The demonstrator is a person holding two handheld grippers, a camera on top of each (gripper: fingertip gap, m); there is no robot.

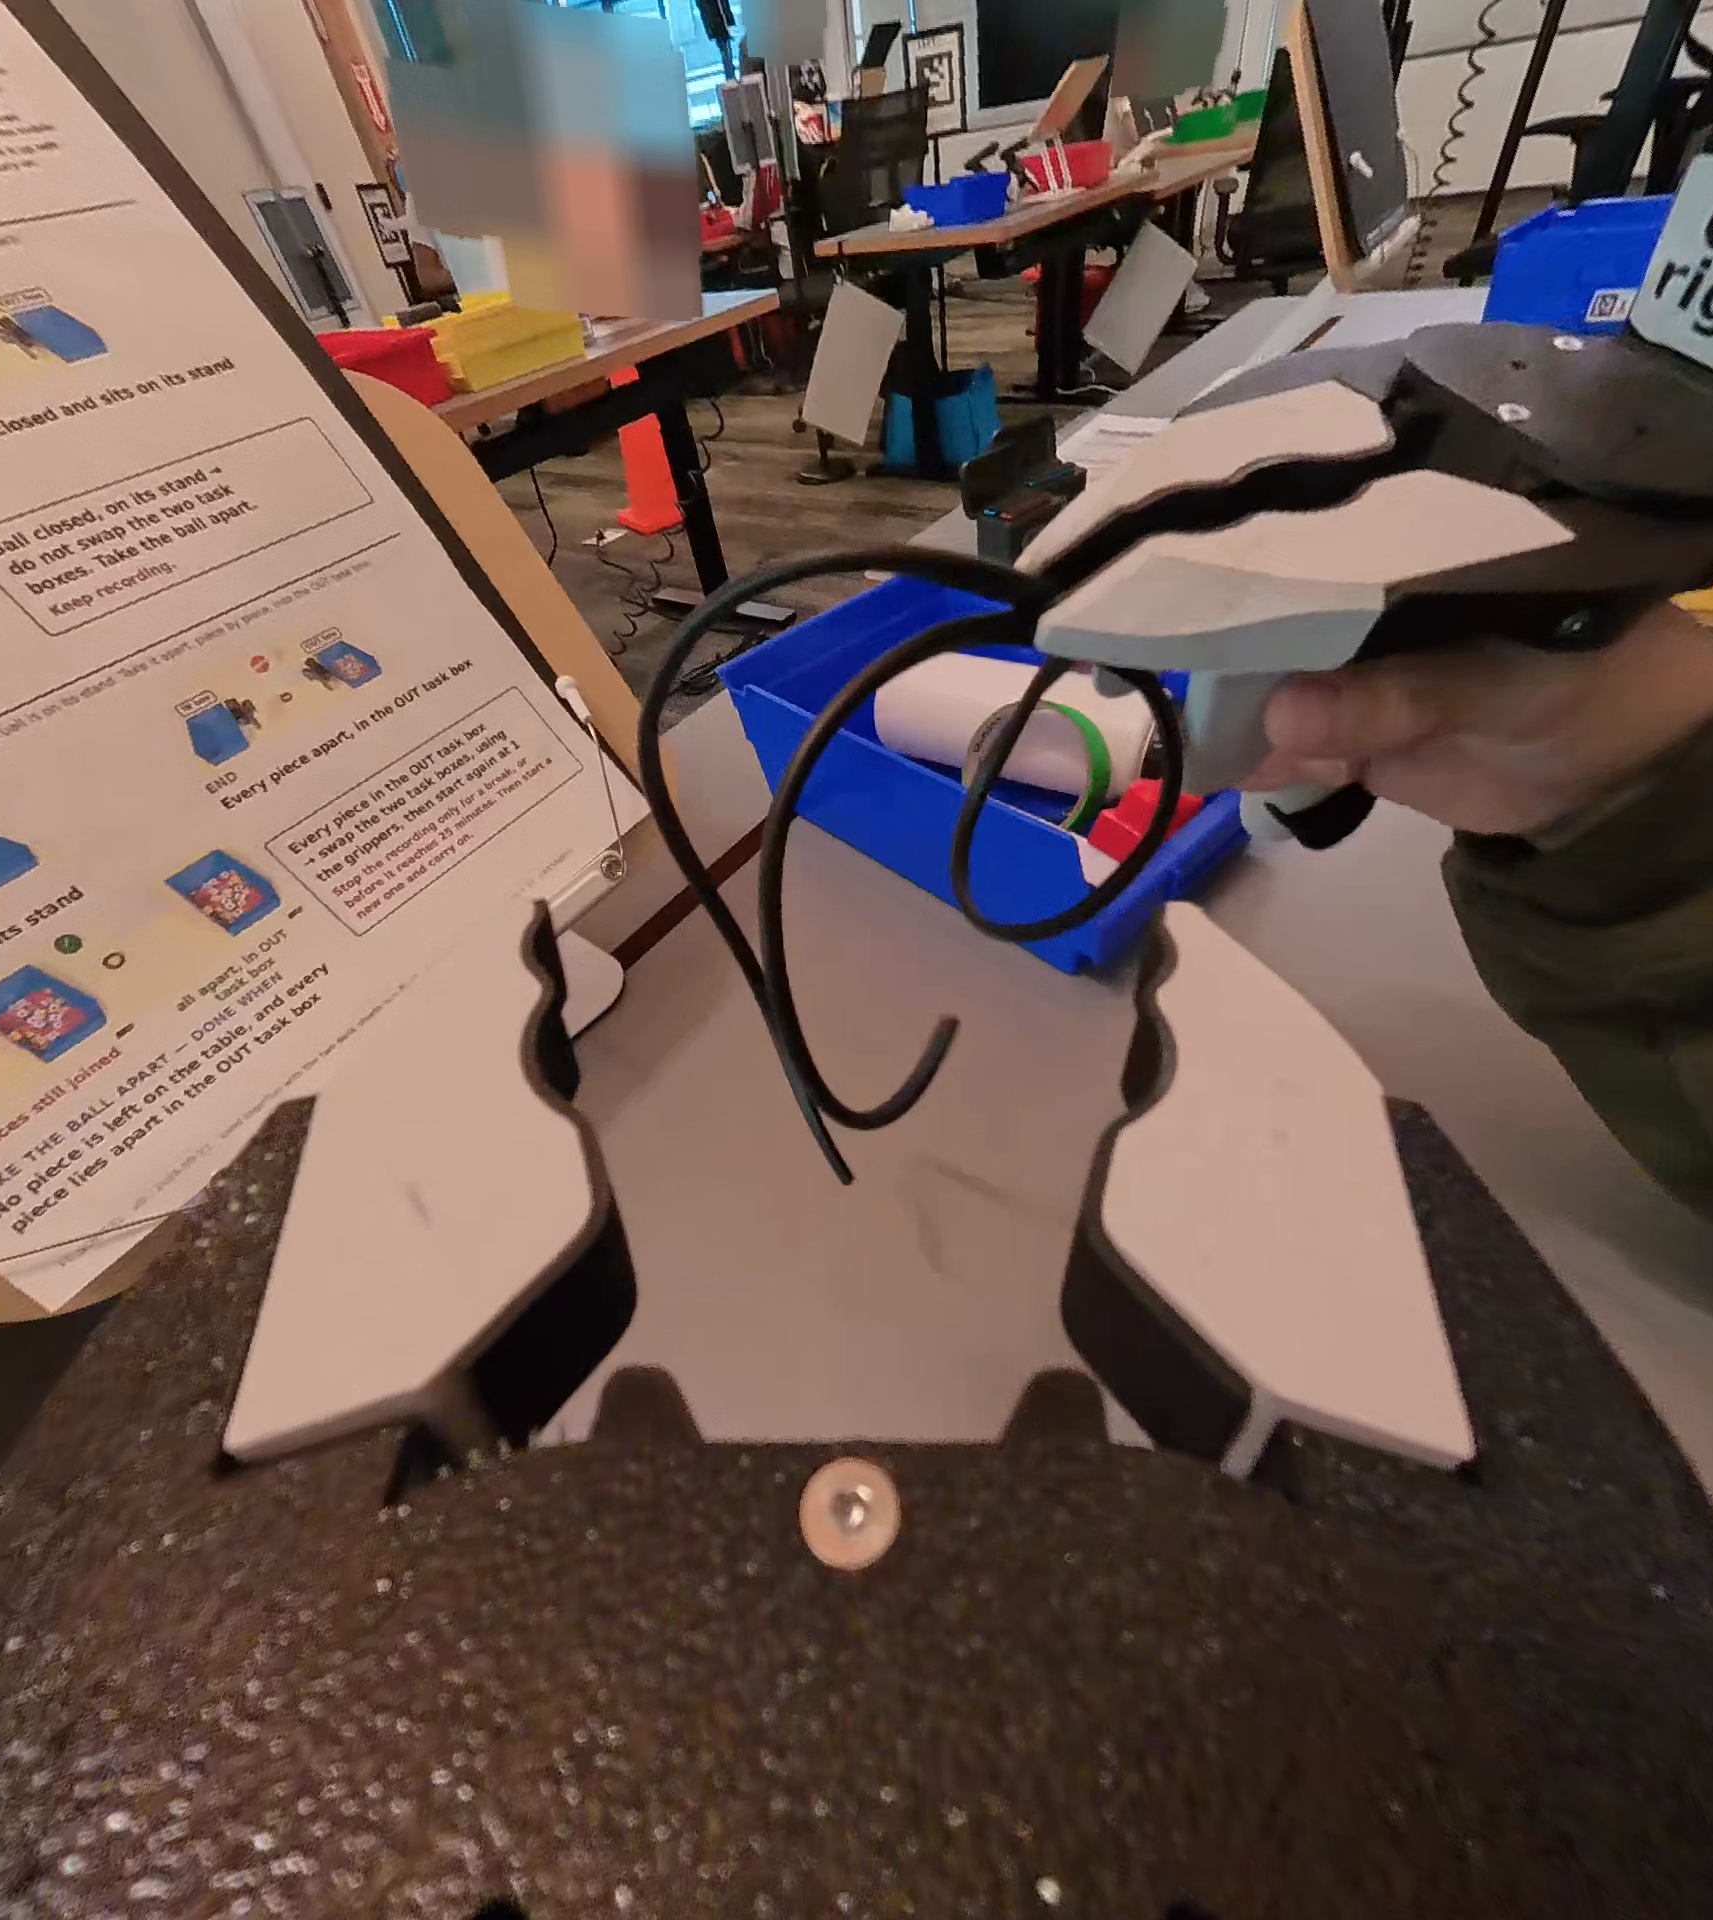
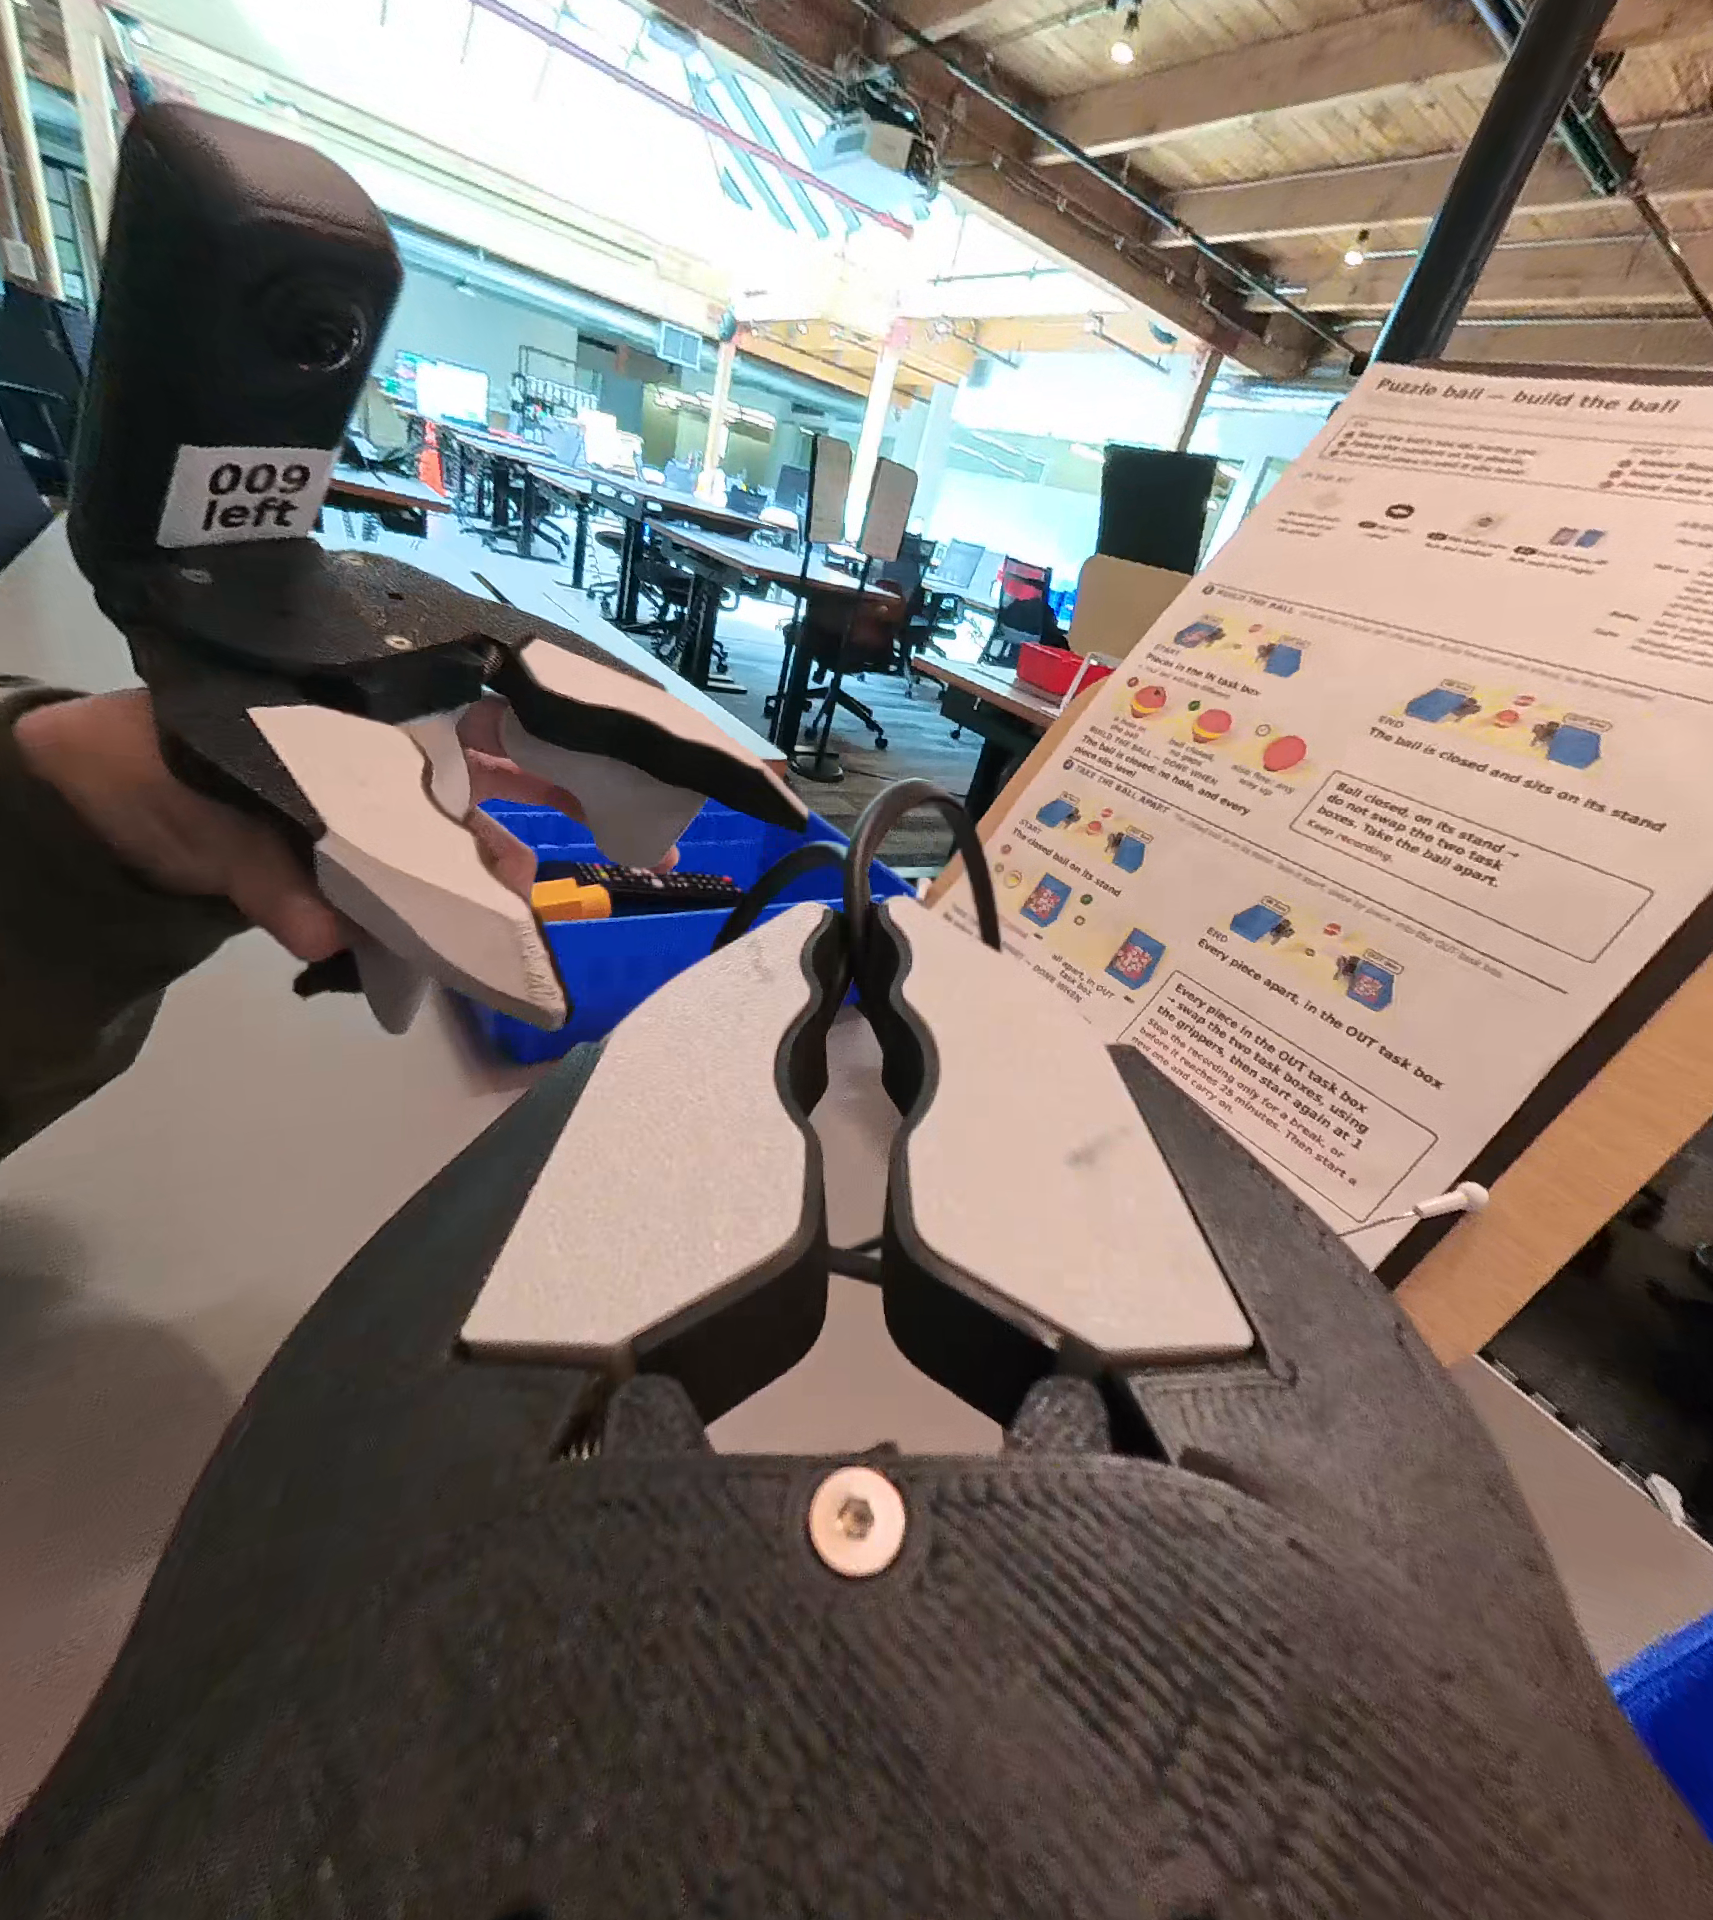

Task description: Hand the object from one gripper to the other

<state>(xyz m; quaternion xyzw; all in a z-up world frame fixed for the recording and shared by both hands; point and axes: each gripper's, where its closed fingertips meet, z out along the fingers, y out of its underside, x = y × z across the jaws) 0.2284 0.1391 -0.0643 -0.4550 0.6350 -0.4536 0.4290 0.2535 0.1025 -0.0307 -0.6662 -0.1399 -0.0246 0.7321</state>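
A thin black cable (image 1: 646,727) hangs in loose loops above the grey table (image 1: 831,1299). My right gripper (image 1: 1039,597) comes in from the upper right of the left wrist view and is shut on the cable's upper part. In the right wrist view the right gripper (image 2: 857,956) pinches the cable (image 2: 909,787) between its fingertips. My left gripper (image 1: 847,966) is open and empty, and in its own view the cable's free ends hang between its fingers without touching them. The left gripper (image 2: 660,899) also shows open at the left of the right wrist view.
A blue bin (image 1: 883,821) behind the cable holds a white cylinder (image 1: 945,717), a green tape roll (image 1: 1091,758) and a red block (image 1: 1132,821). An instruction sheet on a leaning board (image 1: 156,623) stands at the left. Another blue bin (image 2: 613,966) holds a remote. The tips of one gripper are about 7 cm away from the tips of the other.
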